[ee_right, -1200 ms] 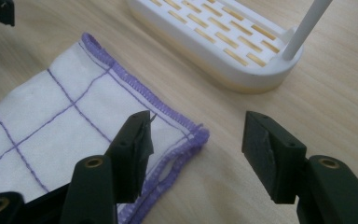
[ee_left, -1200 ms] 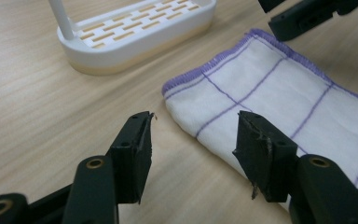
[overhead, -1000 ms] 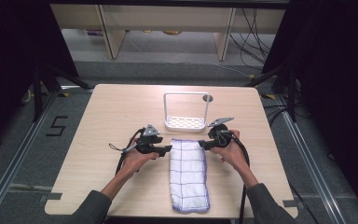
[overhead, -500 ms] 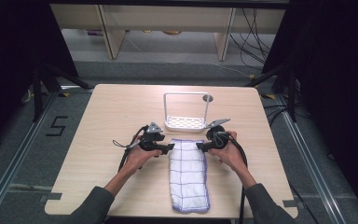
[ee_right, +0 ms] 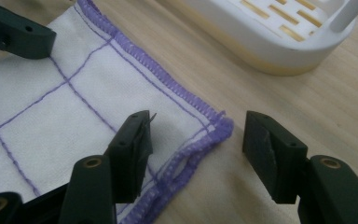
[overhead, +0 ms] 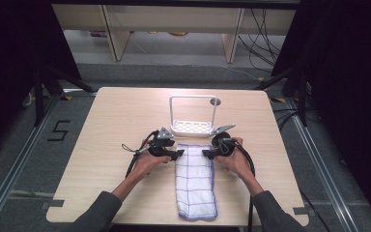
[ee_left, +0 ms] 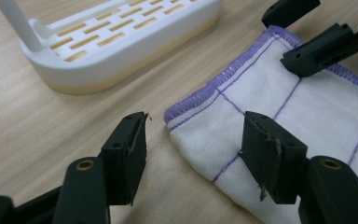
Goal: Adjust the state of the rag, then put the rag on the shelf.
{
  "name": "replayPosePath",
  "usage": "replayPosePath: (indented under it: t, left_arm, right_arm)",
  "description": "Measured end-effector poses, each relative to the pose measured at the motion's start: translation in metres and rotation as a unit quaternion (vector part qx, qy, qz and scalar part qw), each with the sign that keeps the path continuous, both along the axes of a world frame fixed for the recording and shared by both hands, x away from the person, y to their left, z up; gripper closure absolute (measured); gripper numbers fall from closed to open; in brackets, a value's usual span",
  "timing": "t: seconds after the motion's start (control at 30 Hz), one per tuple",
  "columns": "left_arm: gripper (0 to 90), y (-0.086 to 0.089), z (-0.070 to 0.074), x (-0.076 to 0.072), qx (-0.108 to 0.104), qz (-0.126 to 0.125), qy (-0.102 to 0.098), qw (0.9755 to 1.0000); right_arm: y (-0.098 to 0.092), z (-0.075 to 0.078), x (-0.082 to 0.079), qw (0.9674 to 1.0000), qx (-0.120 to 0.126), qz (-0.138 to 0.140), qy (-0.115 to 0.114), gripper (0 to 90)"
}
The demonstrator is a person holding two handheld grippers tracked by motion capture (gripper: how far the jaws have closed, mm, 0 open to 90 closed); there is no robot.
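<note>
I've got the left hand-held gripper (overhead: 178, 154) and right hand-held gripper (overhead: 206, 153) each straddling a far corner of the cloth (overhead: 195, 181), jaws part-open and just narrowing, gripping nothing; its long axis runs toward me.

A lab-like recording bay is indicated: a bare wooden table (overhead: 116, 145) is set on a grey floor (overhead: 29, 159) between metal rails (overhead: 9, 181), enclosed by black curtains (overhead: 14, 53). A "5" (overhead: 59, 130) is taped to the floor, and loose cables (overhead: 263, 29) are seen beyond plain wooden benches (overhead: 174, 17).
</note>
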State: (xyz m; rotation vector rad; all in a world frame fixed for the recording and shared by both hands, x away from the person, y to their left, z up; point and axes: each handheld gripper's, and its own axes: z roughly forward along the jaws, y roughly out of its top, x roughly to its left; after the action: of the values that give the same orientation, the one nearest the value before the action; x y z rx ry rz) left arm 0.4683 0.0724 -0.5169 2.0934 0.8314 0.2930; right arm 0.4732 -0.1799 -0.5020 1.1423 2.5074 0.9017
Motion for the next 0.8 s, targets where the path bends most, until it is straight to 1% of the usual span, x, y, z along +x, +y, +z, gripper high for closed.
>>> replayPosePath:
  t: [0.03, 0.07, 0.1, 0.13, 0.17, 0.2, 0.23, 0.27, 0.3, 0.33, 0.37, 0.4, 0.43, 0.47, 0.5, 0.53, 0.57, 0.6, 0.63, 0.67, 0.7, 0.73, 0.77, 0.8]
  left_arm:
    - [42.0, -0.001, -0.001, 0.0, 0.002, -0.005, 0.0, 1.0]
    - [45.0, -0.002, -0.001, 0.0, 0.006, -0.006, 0.0, 1.0]
    - [45.0, -0.003, -0.002, 0.0, 0.004, -0.009, -0.001, 0.9999]
    - [46.9, -0.004, -0.002, 0.0, 0.01, -0.011, -0.001, 0.9999]
    - [50.9, -0.005, -0.003, -0.001, 0.005, -0.017, -0.002, 0.9998]
    - [53.7, -0.005, -0.003, -0.001, 0.005, -0.017, -0.002, 0.9998]
    - [53.7, -0.004, -0.003, -0.001, 0.007, -0.019, -0.003, 0.9998]
    - [56.8, -0.004, -0.003, -0.002, 0.009, -0.019, -0.005, 0.9998]
    - [63.8, -0.004, -0.004, -0.003, 0.0, -0.025, 0.0, 0.9997]
    - [66.8, -0.004, -0.004, -0.003, 0.0, -0.025, 0.0, 0.9997]
    - [70.1, -0.005, -0.004, -0.005, -0.001, -0.026, -0.007, 0.9996]
    - [74.0, -0.005, -0.004, -0.005, -0.001, -0.026, -0.007, 0.9996]
    - [77.2, -0.006, -0.003, -0.006, 0.005, -0.028, -0.015, 0.9995]
    - [78.8, -0.006, -0.003, -0.006, 0.004, -0.032, -0.018, 0.9993]
    - [80.0, -0.006, -0.003, -0.006, 0.004, -0.032, -0.018, 0.9993]
    - [80.0, -0.005, -0.003, -0.007, 0.002, -0.03, -0.021, 0.9993]
    - [80.8, -0.005, -0.002, -0.008, -0.001, -0.03, -0.02, 0.9993]
    - [81.1, -0.004, 0.0, -0.008, -0.003, -0.03, -0.023, 0.9993]
    - [81.6, -0.003, 0.005, -0.009, -0.006, -0.034, -0.03, 0.999]
    - [81.8, -0.003, 0.005, -0.009, -0.006, -0.034, -0.03, 0.999]
    - [81.9, -0.003, 0.008, -0.01, -0.007, -0.031, -0.035, 0.9989]
    - [82.0, -0.002, 0.01, -0.011, -0.01, -0.033, -0.036, 0.9988]
    - [82.0, -0.002, 0.012, -0.012, -0.015, -0.031, -0.038, 0.9987]
    - [82.0, -0.001, 0.015, -0.012, -0.013, -0.035, -0.038, 0.9985]
  right_arm:
    - [0.0, 0.0, 0.0, 1.0, 0.002, 0.001, 0.002, 47.2]
    - [0.0, -0.001, 0.0, 1.0, 0.007, 0.002, 0.004, 51.6]
    - [0.0, -0.001, 0.0, 1.0, 0.007, 0.002, 0.004, 51.6]
    - [0.0, 0.0, -0.001, 0.9998, 0.016, 0.004, 0.013, 53.5]
    - [-0.001, -0.001, 0.0, 0.9998, 0.014, 0.011, 0.007, 59.7]
    - [-0.001, -0.001, 0.0, 0.9998, 0.014, 0.011, 0.007, 59.7]
    - [-0.001, -0.001, 0.0, 0.9998, 0.014, 0.012, 0.005, 63.9]
    - [-0.001, 0.0, -0.001, 0.9994, 0.019, 0.024, 0.016, 69.2]
    - [0.0, 0.0, -0.003, 0.9987, 0.031, 0.035, 0.021, 76.2]
    - [0.0, 0.0, -0.003, 0.9987, 0.031, 0.035, 0.021, 76.2]
    - [0.001, -0.001, -0.004, 0.9982, 0.039, 0.04, 0.02, 79.5]
    - [0.001, -0.001, -0.004, 0.9982, 0.039, 0.04, 0.02, 79.5]
    - [0.001, 0.0, -0.004, 0.9982, 0.034, 0.047, 0.015, 81.5]
    - [0.001, -0.001, -0.004, 0.9982, 0.032, 0.05, 0.01, 82.0]
    - [0.001, -0.001, -0.004, 0.9982, 0.032, 0.05, 0.01, 82.0]
    - [0.001, -0.002, -0.002, 0.9975, 0.027, 0.066, -0.007, 82.4]
    - [0.003, -0.002, -0.005, 0.9984, 0.029, 0.049, 0.0, 82.8]
    - [0.002, -0.001, -0.004, 0.9981, 0.027, 0.055, -0.008, 82.9]
    - [0.003, 0.003, -0.007, 0.9983, 0.028, 0.051, 0.006, 83.2]
    - [0.003, 0.003, -0.007, 0.9983, 0.028, 0.051, 0.006, 83.2]
    - [0.002, 0.006, -0.007, 0.9978, 0.033, 0.057, -0.005, 83.4]
    - [0.002, 0.007, -0.007, 0.9977, 0.04, 0.052, -0.015, 83.4]
    - [0.002, 0.007, -0.007, 0.9977, 0.04, 0.052, -0.015, 83.4]
    - [0.0, 0.011, -0.008, 0.998, 0.035, 0.052, -0.004, 83.5]
